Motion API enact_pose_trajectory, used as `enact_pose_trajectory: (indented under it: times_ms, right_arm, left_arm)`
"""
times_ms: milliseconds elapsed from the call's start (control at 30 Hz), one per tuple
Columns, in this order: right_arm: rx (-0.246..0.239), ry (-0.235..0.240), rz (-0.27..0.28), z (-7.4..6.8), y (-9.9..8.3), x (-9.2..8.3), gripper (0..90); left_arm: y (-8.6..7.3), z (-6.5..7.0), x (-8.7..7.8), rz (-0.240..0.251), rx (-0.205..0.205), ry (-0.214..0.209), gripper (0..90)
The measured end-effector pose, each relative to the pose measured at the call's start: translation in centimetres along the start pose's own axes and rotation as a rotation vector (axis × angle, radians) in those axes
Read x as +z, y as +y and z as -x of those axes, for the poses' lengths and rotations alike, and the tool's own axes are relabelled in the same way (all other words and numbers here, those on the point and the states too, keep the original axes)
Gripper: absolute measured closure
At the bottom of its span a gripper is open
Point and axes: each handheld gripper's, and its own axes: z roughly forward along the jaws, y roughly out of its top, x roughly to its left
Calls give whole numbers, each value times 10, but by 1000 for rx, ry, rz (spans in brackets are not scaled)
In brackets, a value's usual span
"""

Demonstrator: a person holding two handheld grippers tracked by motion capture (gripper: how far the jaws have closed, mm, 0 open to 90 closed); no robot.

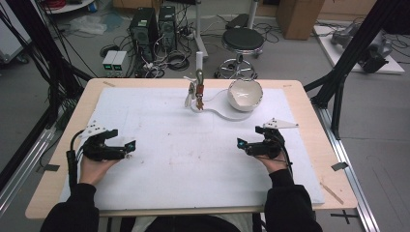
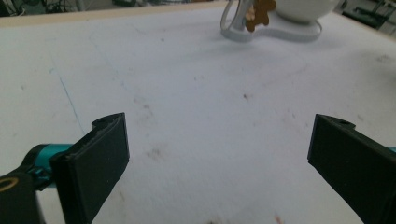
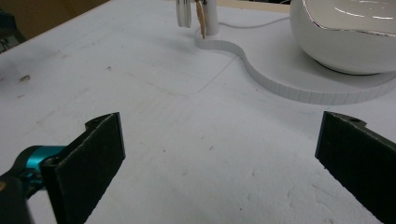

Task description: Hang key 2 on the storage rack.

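- We hold the left gripper low over the near left part of the white foam mat; its black jaws stand wide apart with nothing between them.
- We hold the right gripper over the near right part of the same mat, jaws likewise spread and empty.
- The work lies at the far middle of the mat: a white curved stand base carrying a glossy white egg-shaped bowl with a broken-shell rim, and beside it a white upright post from which a small brown gingerbread-shaped charm hangs on a ring.
- The charm hangs with its long axis vertical, just above the narrow end of the base.
- From both grippers the stand lies forward; from the left gripper it is forward and to the right, from the right gripper forward and slightly left.
- We judge the right gripper the nearer: in the right gripper view the bowl and base edge sit just beyond the jaws, while in the left gripper view the charm is well apart.
- No contact with stand, bowl or charm exists yet.
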Motion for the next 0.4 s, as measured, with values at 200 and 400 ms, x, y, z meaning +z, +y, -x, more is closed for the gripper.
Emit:
enact_pose_trajectory:
  times_ms: [200, 400]
  right_arm:
    - [-3, -5, 3, 1, -1, 0, 4]
    - [7, -13, -2, 6, -4, 0, 4]
  left_arm:
    - [-16, 4, -17, -2, 8, 26, 58]
    - [-16, 5, -20, 26, -2, 18, 59]
